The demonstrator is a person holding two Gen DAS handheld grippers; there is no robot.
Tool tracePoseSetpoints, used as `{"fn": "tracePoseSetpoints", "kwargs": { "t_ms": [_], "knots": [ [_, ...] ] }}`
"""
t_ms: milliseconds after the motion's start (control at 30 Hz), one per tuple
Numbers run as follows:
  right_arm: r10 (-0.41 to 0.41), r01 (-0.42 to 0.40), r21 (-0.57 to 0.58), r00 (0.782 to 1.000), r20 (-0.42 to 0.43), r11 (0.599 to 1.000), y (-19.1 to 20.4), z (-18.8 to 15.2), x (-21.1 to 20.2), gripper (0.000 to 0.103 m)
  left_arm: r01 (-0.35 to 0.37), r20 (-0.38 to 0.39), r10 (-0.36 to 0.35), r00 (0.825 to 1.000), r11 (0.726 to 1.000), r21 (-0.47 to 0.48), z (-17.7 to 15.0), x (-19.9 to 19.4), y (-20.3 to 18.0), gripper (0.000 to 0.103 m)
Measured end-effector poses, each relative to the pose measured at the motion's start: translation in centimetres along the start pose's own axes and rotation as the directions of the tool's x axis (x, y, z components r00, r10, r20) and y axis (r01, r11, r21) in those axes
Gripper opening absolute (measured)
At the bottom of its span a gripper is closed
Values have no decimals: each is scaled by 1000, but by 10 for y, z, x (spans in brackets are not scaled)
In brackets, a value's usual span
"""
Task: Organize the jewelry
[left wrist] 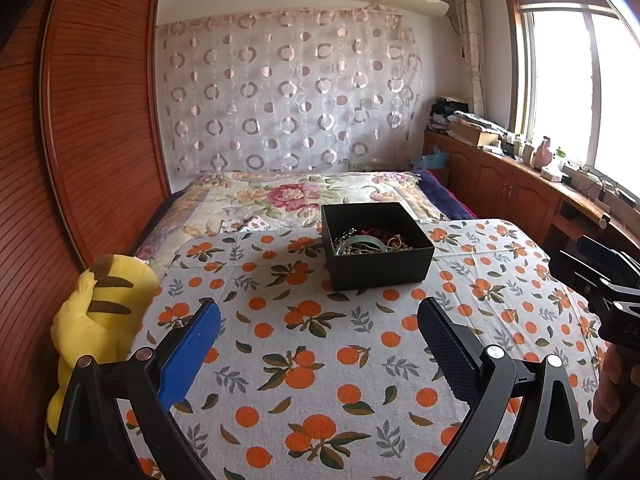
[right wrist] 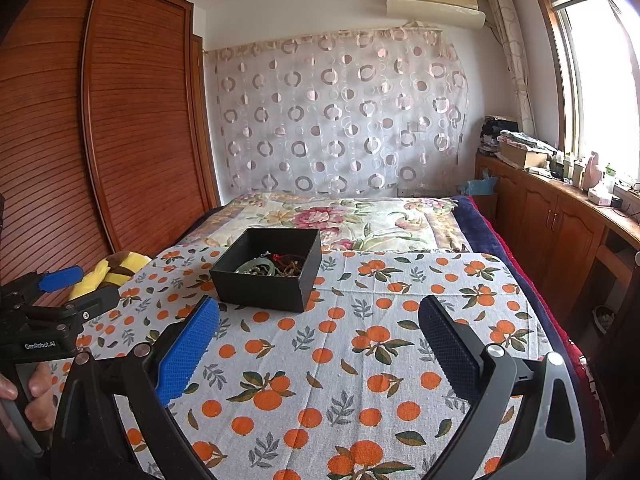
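Observation:
A black open box (left wrist: 378, 266) stands on the orange-print cloth (left wrist: 304, 360) and holds a tangle of jewelry (left wrist: 370, 240): bangles, beads and chains. My left gripper (left wrist: 319, 320) hovers open over the cloth, nearer than the box, with nothing between its fingers. In the right wrist view the same box (right wrist: 266, 280) sits ahead to the left, jewelry (right wrist: 276, 266) inside it. My right gripper (right wrist: 319, 320) is open too and holds nothing. Each gripper shows in the other's view: the right one at the edge (left wrist: 592, 268), the left one (right wrist: 68, 286) held by a hand (right wrist: 38, 392).
A yellow striped plush toy (left wrist: 100, 320) lies at the cloth's left edge against the wooden wardrobe (left wrist: 80, 140). A floral bedspread (left wrist: 288, 196) stretches beyond the box. Wooden cabinets (left wrist: 500, 188) with clutter run under the window on the right.

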State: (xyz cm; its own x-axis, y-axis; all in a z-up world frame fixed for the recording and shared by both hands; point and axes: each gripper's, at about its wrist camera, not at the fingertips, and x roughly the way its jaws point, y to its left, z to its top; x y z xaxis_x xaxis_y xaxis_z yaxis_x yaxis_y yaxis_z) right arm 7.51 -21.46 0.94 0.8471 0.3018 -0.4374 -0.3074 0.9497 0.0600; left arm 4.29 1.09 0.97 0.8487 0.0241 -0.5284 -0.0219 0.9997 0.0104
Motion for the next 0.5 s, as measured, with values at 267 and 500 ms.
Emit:
{"fn": "tracePoseSetpoints", "kwargs": {
  "t_ms": [267,500],
  "knots": [
    [-2,2,0,1000,1,1000,-1,0,0,100,0,2,0,1000,1000,1,1,-1,-1,95],
    [-1,1,0,1000,2,1000,0,0,0,100,2,4,-2,1000,1000,0,2,-1,-3,95]
  ]
}}
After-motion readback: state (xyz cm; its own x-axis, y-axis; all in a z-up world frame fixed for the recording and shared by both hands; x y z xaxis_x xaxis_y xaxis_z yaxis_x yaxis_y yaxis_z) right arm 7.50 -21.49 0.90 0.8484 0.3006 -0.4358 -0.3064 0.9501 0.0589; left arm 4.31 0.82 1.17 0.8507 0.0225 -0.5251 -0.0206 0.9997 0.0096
